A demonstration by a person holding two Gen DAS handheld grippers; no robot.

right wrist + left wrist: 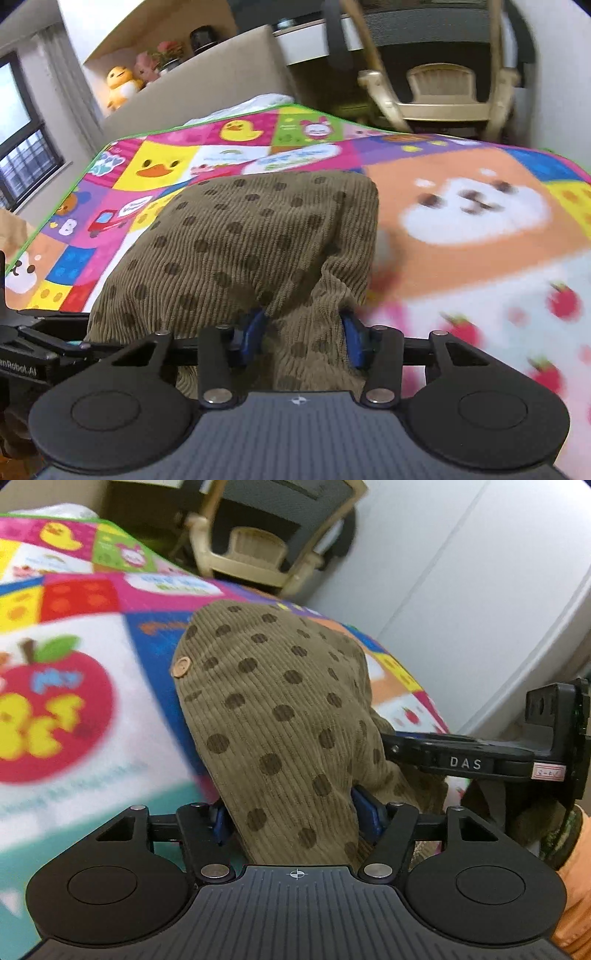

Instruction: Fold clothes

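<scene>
While both grippers, left (pixel 299 818) and right (pixel 301 339), pinch it, the ribbed, dotted corduroy garment (pixel 273 709) drapes

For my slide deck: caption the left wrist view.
Left gripper clamps the olive polka-dot corduroy garment above a colourful cartoon blanket.
</scene>
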